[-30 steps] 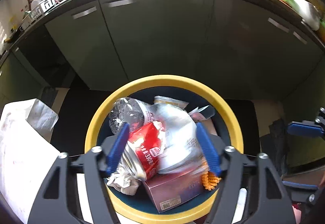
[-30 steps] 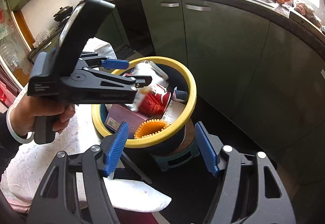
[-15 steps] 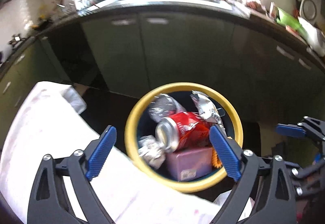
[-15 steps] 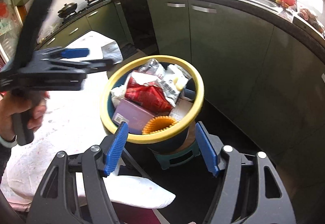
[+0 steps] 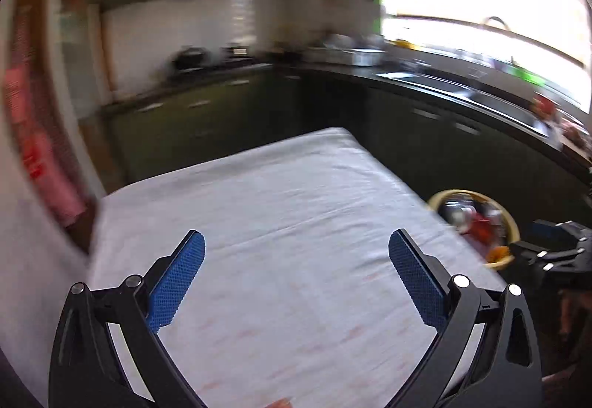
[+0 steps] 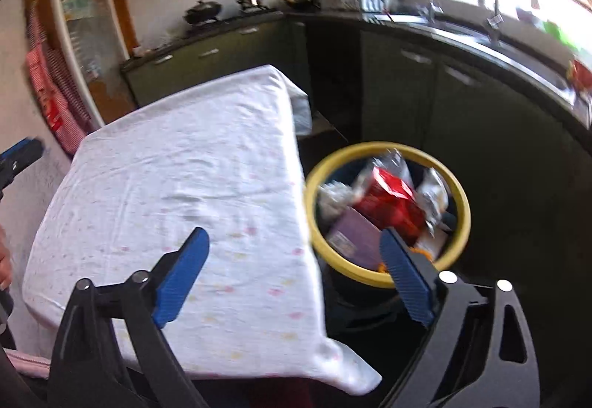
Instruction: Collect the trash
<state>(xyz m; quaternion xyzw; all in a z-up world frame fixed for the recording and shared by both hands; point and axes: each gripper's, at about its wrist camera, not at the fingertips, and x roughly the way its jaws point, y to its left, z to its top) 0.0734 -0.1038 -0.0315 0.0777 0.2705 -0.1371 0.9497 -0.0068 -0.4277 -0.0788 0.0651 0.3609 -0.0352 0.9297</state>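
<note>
**Both grippers empty over the table, trash in the bin**

A dark green kitchen cabinet run (image 6: 425,86) with a black countertop wraps the far and right sides of the room, under a bright window. In front of it stands a table covered by a white cloth with faint pink and yellow specks (image 6: 177,193); the same cloth (image 5: 288,223) fills the middle of the left wrist view, somewhat blurred.

Just beside the table's right edge, lower than the tabletop, sits a round bin with a yellow rim and dark body (image 6: 462,201). The collected trash lies inside it: a red crumpled can or packet (image 6: 388,201) near the middle, a pale purple carton (image 6: 351,238) at the near side, silvery wrappers around them and something orange at the near rim. In the left wrist view the bin (image 5: 444,195) shows small at the right, beyond the table's edge.

The left gripper (image 5: 296,275) hangs over the bare cloth, its blue pads spread wide and still opening, nothing between them. The right gripper (image 6: 296,267) points down at the table's right edge, its jaws opening too, far apart; its right pad lies across the bin's near rim in the picture, but nothing is pinched.
</note>
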